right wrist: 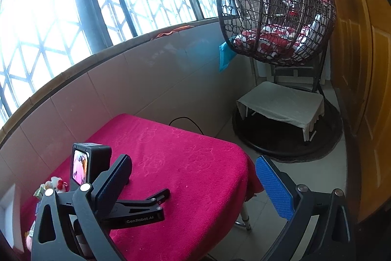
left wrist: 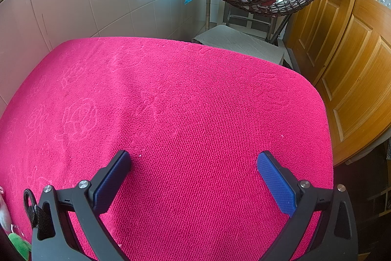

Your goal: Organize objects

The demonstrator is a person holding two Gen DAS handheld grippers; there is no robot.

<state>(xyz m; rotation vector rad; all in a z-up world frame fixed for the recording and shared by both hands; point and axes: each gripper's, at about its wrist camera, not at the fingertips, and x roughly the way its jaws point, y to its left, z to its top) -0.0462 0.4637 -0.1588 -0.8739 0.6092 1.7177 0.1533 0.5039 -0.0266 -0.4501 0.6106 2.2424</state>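
My left gripper (left wrist: 194,158) is open and empty, held low over a table covered in a pink cloth (left wrist: 171,94). In the right wrist view the same left gripper (right wrist: 156,199) rests near the pink cloth (right wrist: 190,163), its camera block (right wrist: 85,163) above it. My right gripper (right wrist: 193,163) is open and empty, held higher, beside the table's right edge. Small toys (right wrist: 55,184) lie at the cloth's far left, partly hidden; a green one shows at the left wrist view's bottom left corner (left wrist: 17,245).
A tiled wall (left wrist: 85,4) runs behind the table. A wicker hanging chair (right wrist: 276,9) with a red cushion stands beyond on a round base, with a low covered stool (right wrist: 281,107) under it. Wooden doors (left wrist: 347,65) line the right side. A black cable (right wrist: 185,122) lies behind the table.
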